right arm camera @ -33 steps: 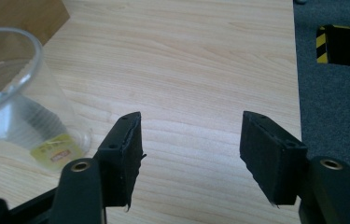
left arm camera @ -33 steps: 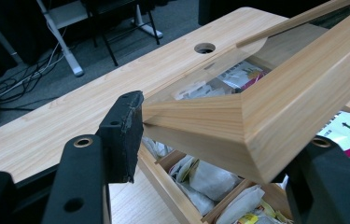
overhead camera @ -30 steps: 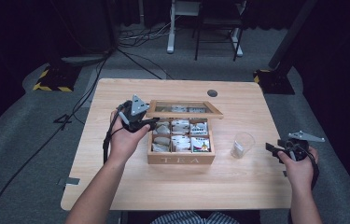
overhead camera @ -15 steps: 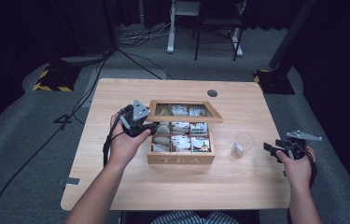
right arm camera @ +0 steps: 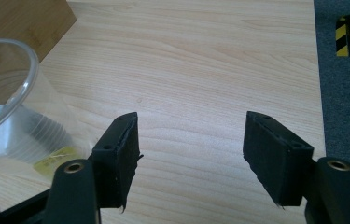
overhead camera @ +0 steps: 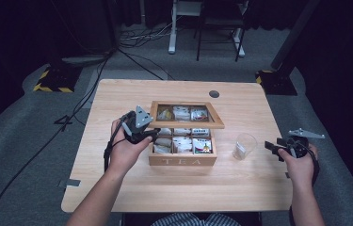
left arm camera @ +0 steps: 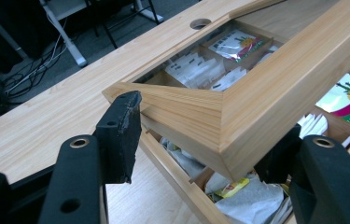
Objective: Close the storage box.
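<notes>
The counter (overhead camera: 132,188) takes up the middle of the high view, pale wood with bare room along its lower edge and on its left half. At its centre stands the tea box (overhead camera: 182,161), lettered on its front wall, its compartments packed with tea sachets (overhead camera: 182,143). Its windowed lid (overhead camera: 186,114) is partly raised, long axis running left to right across the frame, hinged at the far side. The left hand-held gripper (overhead camera: 148,135) sits at the lid's left front corner; in the left gripper view that lid corner (left arm camera: 210,126) lies between the jaws, which stand narrow about it, though whether both pads press on it cannot be told. The lid probably swings up and back, toward the clear top of the counter. The right hand-held gripper (overhead camera: 272,147) waits at the right edge, jaws wide and empty, with a clear plastic cup (overhead camera: 244,146) just to its left, between it and the box.
</notes>
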Available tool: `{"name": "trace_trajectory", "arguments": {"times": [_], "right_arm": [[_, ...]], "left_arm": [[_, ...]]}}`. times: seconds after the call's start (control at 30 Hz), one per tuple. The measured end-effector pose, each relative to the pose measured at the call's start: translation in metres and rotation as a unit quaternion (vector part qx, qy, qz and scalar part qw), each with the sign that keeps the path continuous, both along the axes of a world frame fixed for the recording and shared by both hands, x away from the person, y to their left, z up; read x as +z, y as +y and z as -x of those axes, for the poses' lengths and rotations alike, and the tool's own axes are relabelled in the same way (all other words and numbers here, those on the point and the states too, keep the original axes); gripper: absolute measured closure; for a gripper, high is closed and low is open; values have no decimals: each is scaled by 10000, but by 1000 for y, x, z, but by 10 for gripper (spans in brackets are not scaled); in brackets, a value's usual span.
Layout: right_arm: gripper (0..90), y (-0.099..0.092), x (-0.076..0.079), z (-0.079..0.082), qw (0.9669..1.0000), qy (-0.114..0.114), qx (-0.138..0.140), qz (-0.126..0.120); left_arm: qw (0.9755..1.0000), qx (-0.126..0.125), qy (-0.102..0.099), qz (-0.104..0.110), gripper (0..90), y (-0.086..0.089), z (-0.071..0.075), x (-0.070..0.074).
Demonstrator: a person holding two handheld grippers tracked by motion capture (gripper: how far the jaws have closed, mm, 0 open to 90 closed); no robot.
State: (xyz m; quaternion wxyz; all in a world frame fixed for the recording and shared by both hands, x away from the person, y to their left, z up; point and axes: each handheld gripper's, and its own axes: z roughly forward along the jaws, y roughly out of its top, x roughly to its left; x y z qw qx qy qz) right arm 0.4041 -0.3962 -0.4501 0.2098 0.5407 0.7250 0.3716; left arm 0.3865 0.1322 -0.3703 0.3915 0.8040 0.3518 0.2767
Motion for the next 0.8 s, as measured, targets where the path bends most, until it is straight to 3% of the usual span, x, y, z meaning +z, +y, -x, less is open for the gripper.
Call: {"name": "trace_trajectory", "arguments": {"times": [0.8], "right_arm": [[366, 6, 5, -21, 9997, 22, 83, -218]], "left_arm": [[9992, 132, 221, -293, 408, -4, 16, -19]]}}
